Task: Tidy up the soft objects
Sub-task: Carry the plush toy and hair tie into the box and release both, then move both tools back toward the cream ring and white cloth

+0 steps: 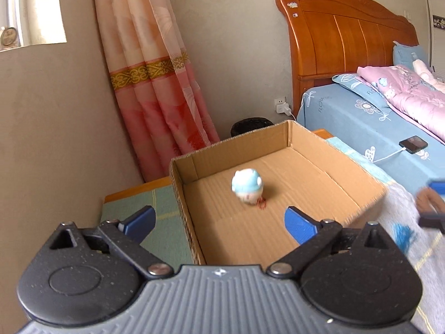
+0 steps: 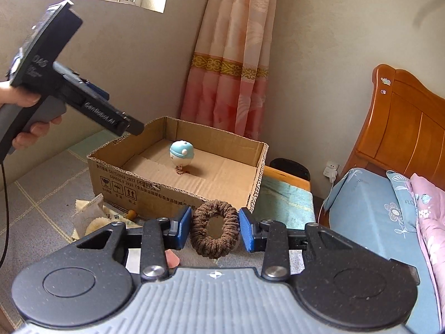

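Inside the cardboard box (image 2: 178, 186), near the middle of its floor, a small blue-and-white plush toy (image 2: 181, 155) is sitting upright, clear of the walls. Above the box's near edge the left gripper (image 1: 219, 220) is hanging with its jaws spread wide and nothing between them. By the box's front wall the right gripper (image 2: 215, 229) is pinching a brown scrunchie (image 2: 214, 232) between its blue pads (image 2: 185, 226), held upright. A checked cloth (image 2: 41, 194) is carrying the box

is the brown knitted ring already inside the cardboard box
No, the brown knitted ring sits clamped in the right gripper, outside the cardboard box.
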A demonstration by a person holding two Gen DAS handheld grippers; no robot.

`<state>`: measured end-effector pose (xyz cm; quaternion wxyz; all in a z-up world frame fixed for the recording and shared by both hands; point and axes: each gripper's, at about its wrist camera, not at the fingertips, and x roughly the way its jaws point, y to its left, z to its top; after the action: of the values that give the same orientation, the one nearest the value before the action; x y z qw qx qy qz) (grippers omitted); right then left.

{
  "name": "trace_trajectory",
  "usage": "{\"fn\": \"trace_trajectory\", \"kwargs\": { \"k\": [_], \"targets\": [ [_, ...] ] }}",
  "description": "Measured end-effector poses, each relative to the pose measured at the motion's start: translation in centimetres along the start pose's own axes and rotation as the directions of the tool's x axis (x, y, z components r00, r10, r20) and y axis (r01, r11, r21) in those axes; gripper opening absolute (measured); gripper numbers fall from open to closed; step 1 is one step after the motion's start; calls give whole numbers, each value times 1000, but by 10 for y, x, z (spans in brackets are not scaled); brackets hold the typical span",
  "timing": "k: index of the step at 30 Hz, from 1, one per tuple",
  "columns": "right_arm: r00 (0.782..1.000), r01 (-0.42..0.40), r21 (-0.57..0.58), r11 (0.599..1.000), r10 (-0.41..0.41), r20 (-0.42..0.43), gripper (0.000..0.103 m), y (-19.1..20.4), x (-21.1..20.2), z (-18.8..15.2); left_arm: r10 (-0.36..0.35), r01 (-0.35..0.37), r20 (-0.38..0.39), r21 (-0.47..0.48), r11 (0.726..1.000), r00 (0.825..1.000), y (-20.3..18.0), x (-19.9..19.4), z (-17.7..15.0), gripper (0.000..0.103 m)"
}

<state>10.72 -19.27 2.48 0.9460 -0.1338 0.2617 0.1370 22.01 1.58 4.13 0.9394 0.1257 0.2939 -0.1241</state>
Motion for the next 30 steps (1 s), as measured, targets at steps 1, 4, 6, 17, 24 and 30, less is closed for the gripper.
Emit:
{"fn": "trace_trajectory", "kwargs": {
  "k": [1,4,6,17,24,30],
  "targets": [
    [1000,-4,-2,1000,4,2,42,1,1,3,-1,1,4,0,1000,1000,-1,-9,-5,100],
    [1000,-15,-7,1000,16,4,42,2,7,15,18,-18,9,0,1000,1000,-6,-33,-22,100],
    [1000,-24,2,1000,24,3,42,1,13,24,51,-51,22,-14,999,998,-8,-49,-35,102],
    [998,-22,1,1000,22,-51,43,-11,92,87,91,-91,-4,-128,988,996,-2,-83,-87,102],
    [994,62,1,998,-62,-89,67,-19,156,111,115,-119,-38,-144,982,993,7,-79,-97,102],
    [990,89,-4,996,-89,-111,100,-19,156,107,110,-115,-37,-156,981,993,15,-82,-100,102]
  ]
}}
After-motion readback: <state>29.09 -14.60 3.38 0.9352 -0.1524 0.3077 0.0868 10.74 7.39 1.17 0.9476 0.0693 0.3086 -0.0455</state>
